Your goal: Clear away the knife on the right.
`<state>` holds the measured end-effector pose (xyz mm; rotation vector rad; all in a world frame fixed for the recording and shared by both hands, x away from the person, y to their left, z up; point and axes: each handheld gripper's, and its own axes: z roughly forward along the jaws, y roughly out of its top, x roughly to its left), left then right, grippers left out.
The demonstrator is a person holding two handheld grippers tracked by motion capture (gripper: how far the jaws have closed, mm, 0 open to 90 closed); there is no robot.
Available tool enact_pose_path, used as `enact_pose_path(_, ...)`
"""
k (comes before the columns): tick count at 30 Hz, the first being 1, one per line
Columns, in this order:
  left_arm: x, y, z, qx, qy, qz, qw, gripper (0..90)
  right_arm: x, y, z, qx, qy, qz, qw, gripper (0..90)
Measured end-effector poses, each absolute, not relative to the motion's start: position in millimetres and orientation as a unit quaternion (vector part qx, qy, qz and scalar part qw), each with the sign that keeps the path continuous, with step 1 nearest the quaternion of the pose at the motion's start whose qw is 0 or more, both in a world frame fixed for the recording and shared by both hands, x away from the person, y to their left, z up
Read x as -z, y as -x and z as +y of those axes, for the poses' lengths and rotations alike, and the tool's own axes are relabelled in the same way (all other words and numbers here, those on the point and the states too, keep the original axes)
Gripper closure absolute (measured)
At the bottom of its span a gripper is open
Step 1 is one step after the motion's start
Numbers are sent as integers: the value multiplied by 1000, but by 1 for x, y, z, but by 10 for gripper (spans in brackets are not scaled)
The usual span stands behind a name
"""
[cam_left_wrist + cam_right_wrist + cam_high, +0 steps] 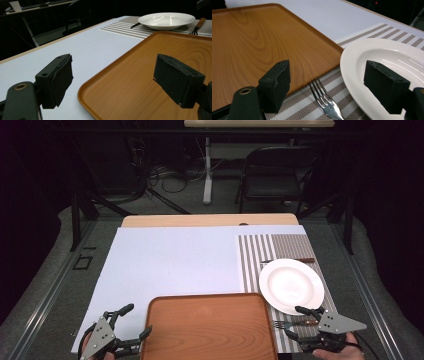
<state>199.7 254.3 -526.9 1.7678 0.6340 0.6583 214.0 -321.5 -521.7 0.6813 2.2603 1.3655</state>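
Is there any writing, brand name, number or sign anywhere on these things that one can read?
None can be read.
The white plate, the wooden tray, the fork and the striped placemat bear no lettering.
The black jaw pads and the grey plate on the right gripper show only screw holes.
A pale card on the far desk, in the left gripper view, is too small and dim to read.

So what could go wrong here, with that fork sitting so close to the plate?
The fork lies flat on the striped mat between the tray and the plate. The right gripper, jaws open above it, might nudge the plate's rim or the tray's edge as it closes. A thin, flat fork could also slip from the pads.
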Motion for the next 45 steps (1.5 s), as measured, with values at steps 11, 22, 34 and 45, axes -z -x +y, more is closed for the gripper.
enact_pose_path(11, 527, -200, 254, -277, -747, 269, 542, 155, 508, -230, -349, -449, -258, 832, 199, 180)
enact_pose_path(22, 528, -201, 253, -275, -749, 270, 539, 155, 498, -253, -377, -417, -273, 844, 199, 191)
enact_pose_path(34, 528, -201, 253, -273, -749, 271, 539, 156, 492, -285, -390, -401, -283, 848, 201, 199)
enact_pose_path(45, 528, -202, 254, -274, -749, 273, 538, 156, 496, -317, -389, -380, -286, 859, 187, 204)
